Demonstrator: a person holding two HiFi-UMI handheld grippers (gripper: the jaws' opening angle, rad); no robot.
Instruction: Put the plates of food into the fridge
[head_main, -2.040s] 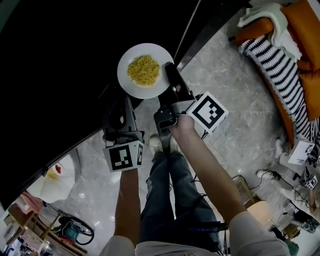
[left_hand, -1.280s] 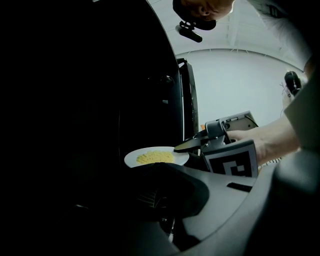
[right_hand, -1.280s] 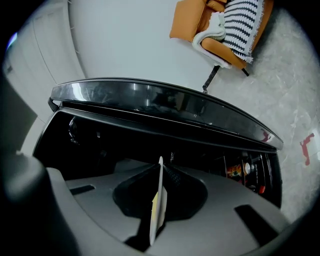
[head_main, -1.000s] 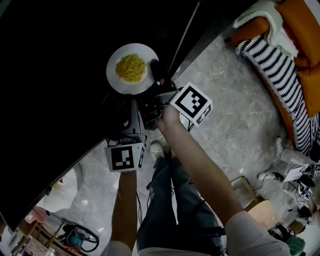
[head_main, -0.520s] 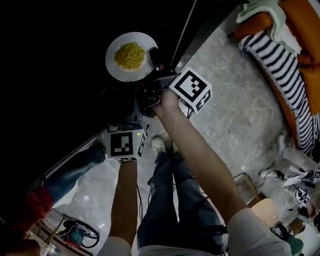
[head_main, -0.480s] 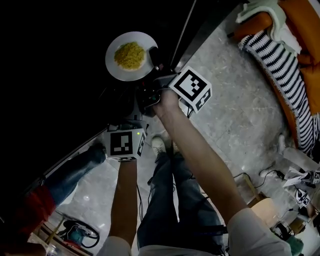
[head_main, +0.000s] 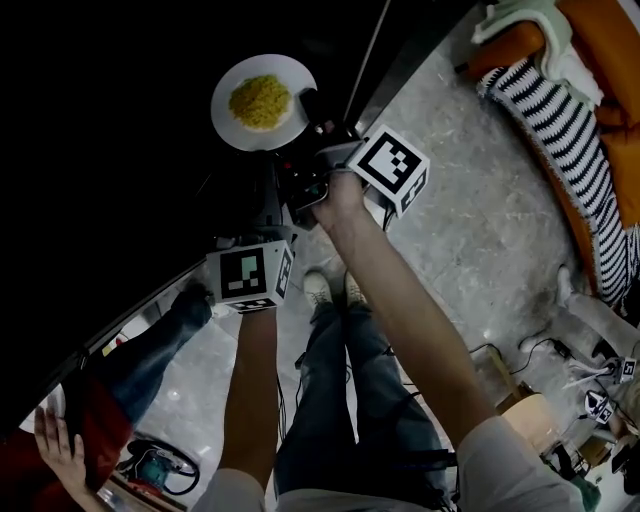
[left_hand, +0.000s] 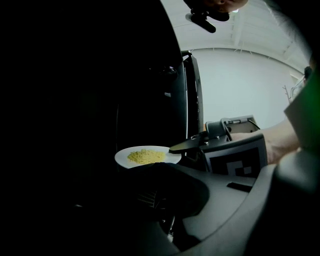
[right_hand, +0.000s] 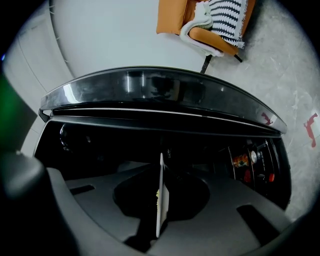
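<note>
A white plate (head_main: 263, 102) with a heap of yellow food is held out into the dark fridge opening. My right gripper (head_main: 308, 108) is shut on its near rim. In the right gripper view the plate (right_hand: 159, 190) shows edge-on between the jaws of the right gripper (right_hand: 161, 212). Lower down, my left gripper (head_main: 268, 205) points into the same dark space, below the plate. In its own view the plate (left_hand: 147, 156) floats ahead of the left gripper (left_hand: 165, 200), whose jaws are lost in shadow.
The fridge door (left_hand: 192, 100) stands open at the right of the opening, its shelf holding small jars (right_hand: 250, 165). An orange chair with a striped cushion (head_main: 570, 110) is at the right. Another person (head_main: 110, 400) stands at the lower left on the marble floor (head_main: 470, 230).
The plate and my right gripper have moved slightly up and further into the dark opening. Another person's arm and hand have come into view at the lower left.
</note>
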